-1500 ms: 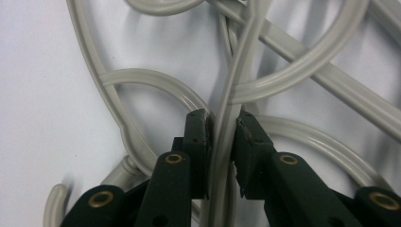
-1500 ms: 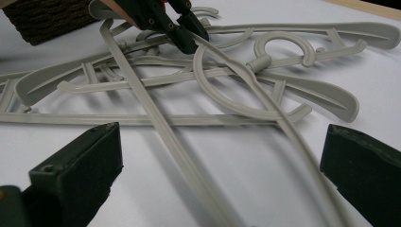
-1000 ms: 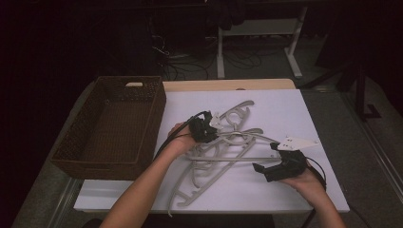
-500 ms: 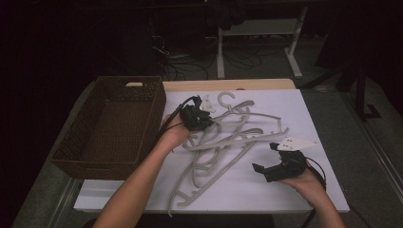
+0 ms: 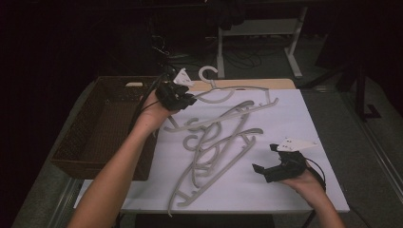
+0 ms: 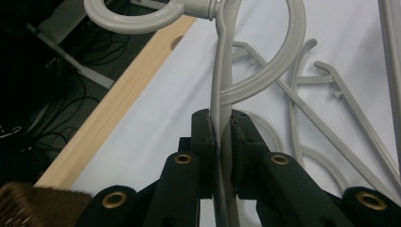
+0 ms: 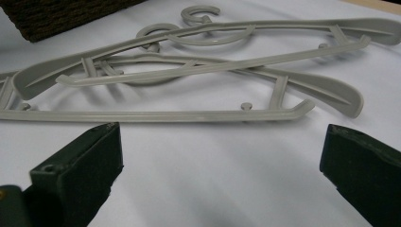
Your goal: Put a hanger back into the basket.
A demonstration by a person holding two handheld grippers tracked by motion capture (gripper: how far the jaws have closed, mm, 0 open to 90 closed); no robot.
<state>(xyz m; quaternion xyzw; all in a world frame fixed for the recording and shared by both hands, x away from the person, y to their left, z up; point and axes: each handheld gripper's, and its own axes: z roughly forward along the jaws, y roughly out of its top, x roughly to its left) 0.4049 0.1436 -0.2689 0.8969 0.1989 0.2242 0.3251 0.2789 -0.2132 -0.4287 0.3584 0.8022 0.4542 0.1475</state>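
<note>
One grey plastic hanger [image 6: 222, 94] pinched in left tool [image 6: 221, 137]; right tool [image 7: 222, 156] gapes empty.

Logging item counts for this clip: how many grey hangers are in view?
3, as far as the tangle lets me tell. One hanger is lifted by the left gripper near the basket; two overlapping hangers lie mid-table. Another could be hidden among them.

Dark woven basket [image 5: 102, 128] at bench's left edge, empty inside. White sheet [image 5: 290, 114] covers bench; bare wood strip [image 5: 247, 83] along far edge. Cables [image 5: 247, 57] on floor beyond.
</note>
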